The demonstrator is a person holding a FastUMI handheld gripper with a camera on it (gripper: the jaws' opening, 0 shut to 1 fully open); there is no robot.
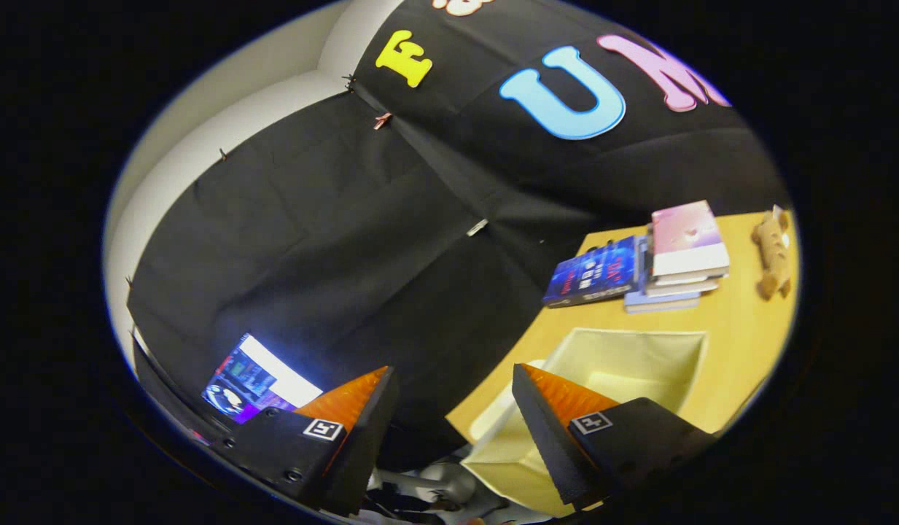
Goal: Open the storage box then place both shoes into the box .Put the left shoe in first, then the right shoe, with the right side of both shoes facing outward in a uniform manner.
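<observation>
My gripper (453, 369) is open, its fingers wide apart and nothing between the tips. It is tilted and held up off the wooden table (741, 364), facing the booth's black wall. The cream storage box (624, 361) stands open on the table, just ahead of and partly behind the right finger (558, 408); its inside looks bare. A grey shape (438, 488) lies low between the bases of the fingers. It may be a shoe, but too little of it shows to tell.
Beyond the box, a dark blue book (595, 273) lies beside a small stack of books (682, 255). A tan toy figure (772, 251) rests at the table's far corner. A lit screen (256, 379) glows beyond the left finger.
</observation>
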